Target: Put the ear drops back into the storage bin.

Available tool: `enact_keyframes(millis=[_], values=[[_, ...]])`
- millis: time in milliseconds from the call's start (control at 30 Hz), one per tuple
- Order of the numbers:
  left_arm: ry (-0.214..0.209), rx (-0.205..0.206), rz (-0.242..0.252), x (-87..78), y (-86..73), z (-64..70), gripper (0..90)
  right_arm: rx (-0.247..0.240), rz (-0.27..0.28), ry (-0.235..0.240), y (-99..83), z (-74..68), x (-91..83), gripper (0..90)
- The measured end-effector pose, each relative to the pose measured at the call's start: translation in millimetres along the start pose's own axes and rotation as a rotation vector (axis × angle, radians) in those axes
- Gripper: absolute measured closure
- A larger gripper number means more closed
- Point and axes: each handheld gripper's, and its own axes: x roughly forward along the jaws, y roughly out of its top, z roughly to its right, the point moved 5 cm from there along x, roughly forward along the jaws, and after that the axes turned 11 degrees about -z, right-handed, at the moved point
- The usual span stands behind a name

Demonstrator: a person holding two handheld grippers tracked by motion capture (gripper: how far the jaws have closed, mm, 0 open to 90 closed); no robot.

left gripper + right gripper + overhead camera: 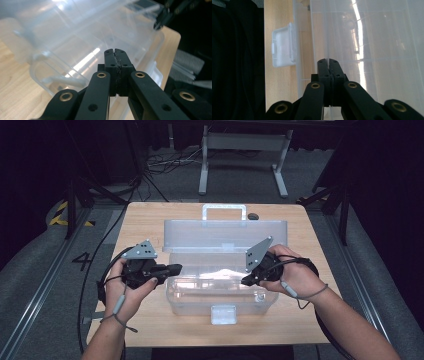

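A wooden table (150,220) stands on grey floor (40,270). Beyond it, black cables (165,162) lie beside a white metal frame (242,150). Dark curtains surround.

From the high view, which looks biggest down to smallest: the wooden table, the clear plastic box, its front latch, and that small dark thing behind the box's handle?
Largest to smallest:
1. Wooden table
2. Clear plastic box
3. Front latch
4. Small dark thing, though it lies farther from the camera, so it may look smaller than it is.
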Motion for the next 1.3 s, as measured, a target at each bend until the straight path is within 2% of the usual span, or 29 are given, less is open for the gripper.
enact_keyframes(millis=[133, 333, 733, 900, 1000, 1133, 1300], values=[[0.034, -0.024, 0.067, -8.0, 2.1, -3.9, 89.3, 0.0, 0.004, -0.002, -0.3, -1.0, 0.9, 89.9], [0.064, -0.062, 0.12, -13.5, 3.4, -7.7, 89.3, -0.005, 0.004, -0.003, -0.3, -1.4, 1.6, 89.9], [0.082, -0.072, 0.132, -13.2, 5.0, -9.0, 89.6, 0.036, 0.025, 0.0, -1.5, -2.6, 2.5, 86.5], [0.082, -0.071, 0.13, -12.6, 5.0, -9.2, 89.7, 0.056, 0.071, -0.014, -1.6, -4.9, -6.6, 82.2], [0.084, -0.069, 0.127, -12.5, 5.1, -9.1, 89.7, 0.086, 0.122, -0.032, -2.6, -5.7, -12.1, 81.6], [0.082, -0.069, 0.126, -12.5, 5.0, -9.2, 89.7, 0.131, 0.211, -0.064, -6.5, -6.9, -21.6, 86.4], [0.08, -0.065, 0.121, -11.7, 5.1, -9.1, 89.7, 0.159, 0.258, -0.072, -13.8, -6.6, -31.8, 89.5]])
